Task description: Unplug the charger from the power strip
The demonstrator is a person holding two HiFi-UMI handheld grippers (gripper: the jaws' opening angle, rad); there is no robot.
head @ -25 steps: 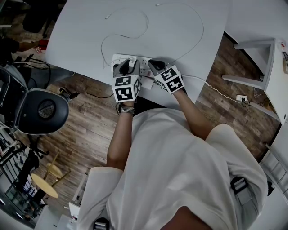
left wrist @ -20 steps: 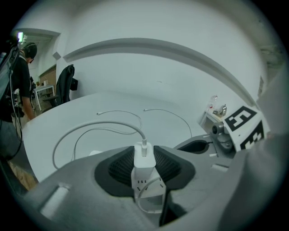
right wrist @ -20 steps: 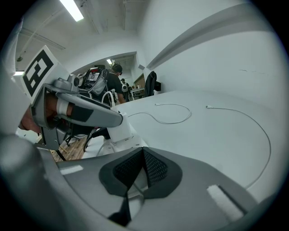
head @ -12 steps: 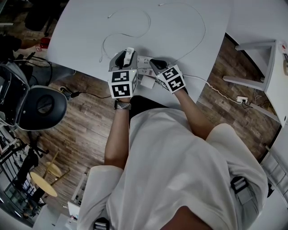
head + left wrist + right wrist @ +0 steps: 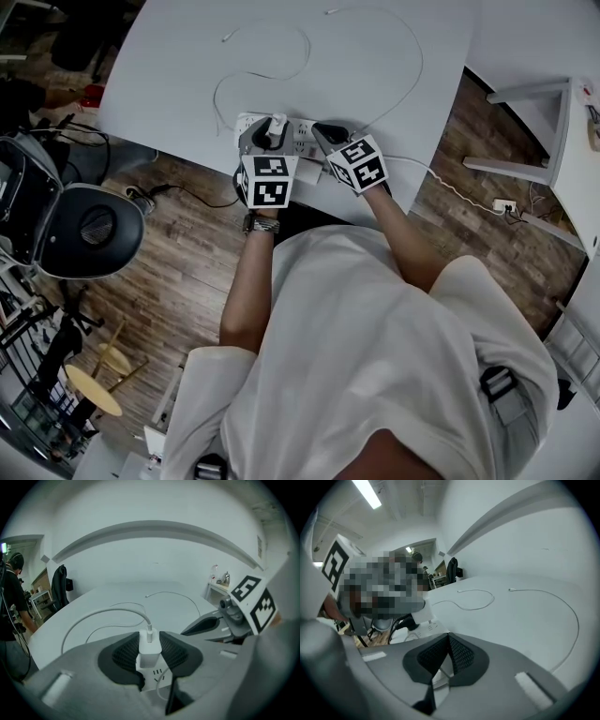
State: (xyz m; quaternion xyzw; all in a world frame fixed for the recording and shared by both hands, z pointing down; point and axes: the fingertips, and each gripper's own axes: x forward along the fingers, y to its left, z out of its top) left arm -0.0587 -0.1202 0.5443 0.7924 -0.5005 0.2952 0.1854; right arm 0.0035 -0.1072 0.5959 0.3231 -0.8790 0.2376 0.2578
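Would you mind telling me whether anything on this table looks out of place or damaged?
Nothing looks damaged or spilled; the only untidy thing is two white cables sprawling in loops across the table.

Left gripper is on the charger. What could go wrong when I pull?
The left gripper pinches the charger by its smooth sides; it may slip out under pull. The power strip lies at the table's near edge, with the shut right gripper apparently only pressing on it, so it could lift or slide off.
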